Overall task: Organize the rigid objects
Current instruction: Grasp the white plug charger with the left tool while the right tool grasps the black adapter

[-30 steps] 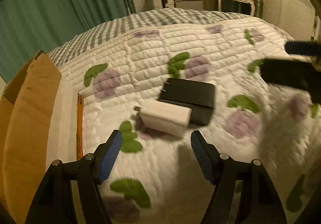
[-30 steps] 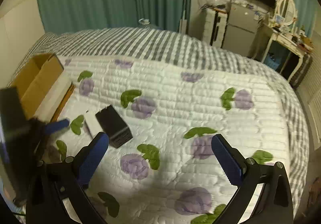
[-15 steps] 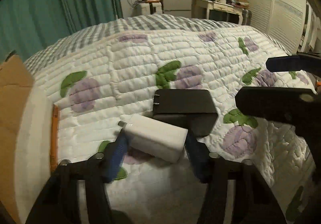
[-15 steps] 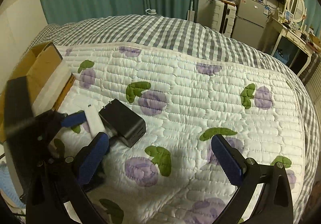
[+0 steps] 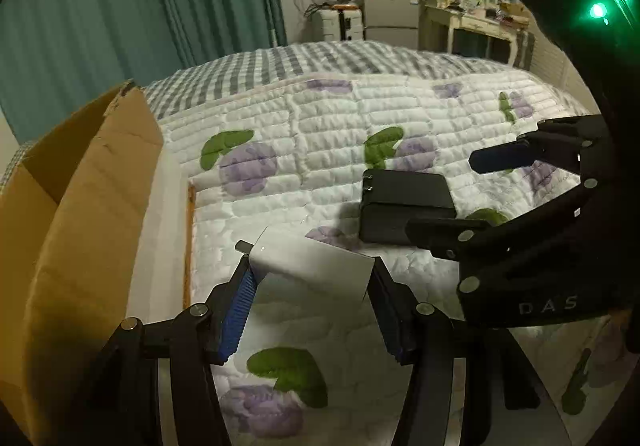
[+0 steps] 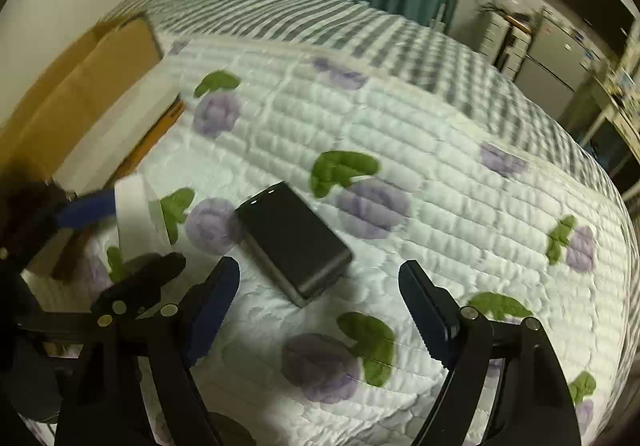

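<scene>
My left gripper (image 5: 310,286) is shut on a white charger block (image 5: 310,262) and holds it just above the quilt; the block also shows in the right wrist view (image 6: 138,212). A black power brick (image 5: 404,206) lies on the quilt beyond it, also seen in the right wrist view (image 6: 294,242). My right gripper (image 6: 320,298) is open and empty, hovering just short of the black brick; it shows in the left wrist view (image 5: 472,194) at the right, around the brick's right side.
An open cardboard box (image 5: 80,206) with a white liner stands at the bed's left edge, also in the right wrist view (image 6: 80,94). The flowered quilt (image 6: 440,186) covers the bed. Curtains, a fridge and a dresser stand beyond.
My left gripper closed on the white charger and lifted it off the quilt toward the left. My right gripper moved in close to the black brick.
</scene>
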{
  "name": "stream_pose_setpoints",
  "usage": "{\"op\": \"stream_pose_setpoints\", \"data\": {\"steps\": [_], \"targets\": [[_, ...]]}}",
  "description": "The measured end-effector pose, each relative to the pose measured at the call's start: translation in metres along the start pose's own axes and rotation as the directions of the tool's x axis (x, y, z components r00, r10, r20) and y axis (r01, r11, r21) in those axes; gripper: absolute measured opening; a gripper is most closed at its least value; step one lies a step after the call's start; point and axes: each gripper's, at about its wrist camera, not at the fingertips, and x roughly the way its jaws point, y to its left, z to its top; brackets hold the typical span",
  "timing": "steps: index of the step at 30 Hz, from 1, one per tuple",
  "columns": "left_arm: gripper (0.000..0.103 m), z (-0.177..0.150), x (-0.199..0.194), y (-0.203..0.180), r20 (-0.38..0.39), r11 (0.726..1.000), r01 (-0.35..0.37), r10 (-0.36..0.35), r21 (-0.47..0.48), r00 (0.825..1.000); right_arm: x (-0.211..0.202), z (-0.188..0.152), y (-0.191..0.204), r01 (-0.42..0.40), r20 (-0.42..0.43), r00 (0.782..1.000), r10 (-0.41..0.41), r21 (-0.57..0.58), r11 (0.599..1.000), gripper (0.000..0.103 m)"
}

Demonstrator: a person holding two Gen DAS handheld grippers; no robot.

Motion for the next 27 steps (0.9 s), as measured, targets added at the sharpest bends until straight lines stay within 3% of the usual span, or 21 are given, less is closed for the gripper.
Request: {"op": "stream_pose_setpoints", "data": {"steps": [10,13,18,27], "targets": [[0.057,-0.006,0.005,0.004,-0.024,0.998,-0.034,0.033,-0.043,0.999,0.036,0.016,0.012,-0.006,-0.051,0.999,0.001,-0.095,0.995,0.080],[0.057,-0.006,0.005,0.003,-0.025,0.998,-0.036,0.035,-0.049,0.999,0.042,0.016,0.010,-0.067,-0.080,0.995,0.061,-0.075,0.995,0.068],[0.057,-0.005,0.005,0.003,-0.028,0.998,-0.038,0.036,-0.056,0.999,0.028,0.004,0.008,-0.064,-0.060,0.996,0.062,-0.041,0.997,0.050],[0.057,-0.002,-0.005,0.000,-0.011,0.998,-0.023,0.023,-0.056,1.000,-0.014,-0.024,-0.003,0.016,-0.017,1.000,-0.016,0.031,0.999,0.040]]}}
